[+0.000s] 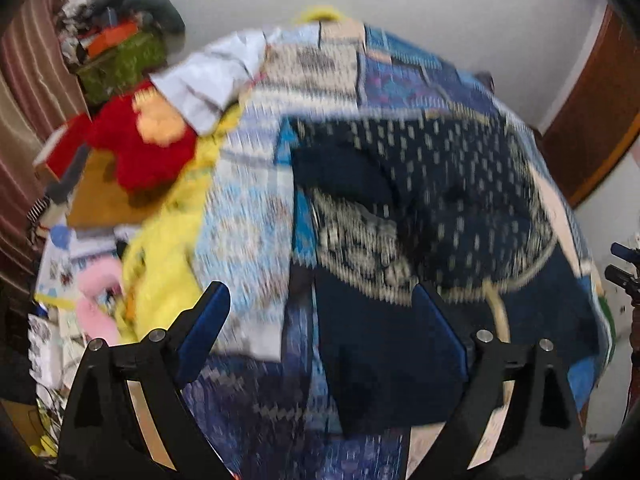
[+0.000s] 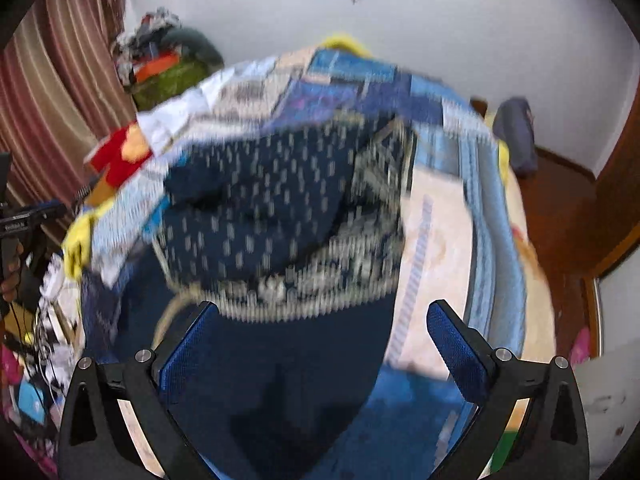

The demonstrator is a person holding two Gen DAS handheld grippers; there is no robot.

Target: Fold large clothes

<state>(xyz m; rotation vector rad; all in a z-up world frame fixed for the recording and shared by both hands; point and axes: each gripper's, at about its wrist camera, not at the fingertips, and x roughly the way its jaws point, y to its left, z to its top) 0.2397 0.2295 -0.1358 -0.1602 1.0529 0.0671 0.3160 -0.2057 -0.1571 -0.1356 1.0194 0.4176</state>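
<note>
We hold both tools over a bed covered with a patchwork bedspread in blues and whites. The dark navy garment, printed with small pale dashes and a pale ornamental band, lies crumpled on the middle of that bedspread; both views are smeared with motion blur, so its folds are hard to read.

Our left hand-held gripper stands wide, its blue-padded fingers spread with nothing between them, above the near edge of the garment. Our right hand-held gripper is spread just as wide and also empty, hovering over the plain navy part of the garment.

To the left of the bed sit a red plush toy, yellow cloth and a green bag near the striped curtain.
</note>
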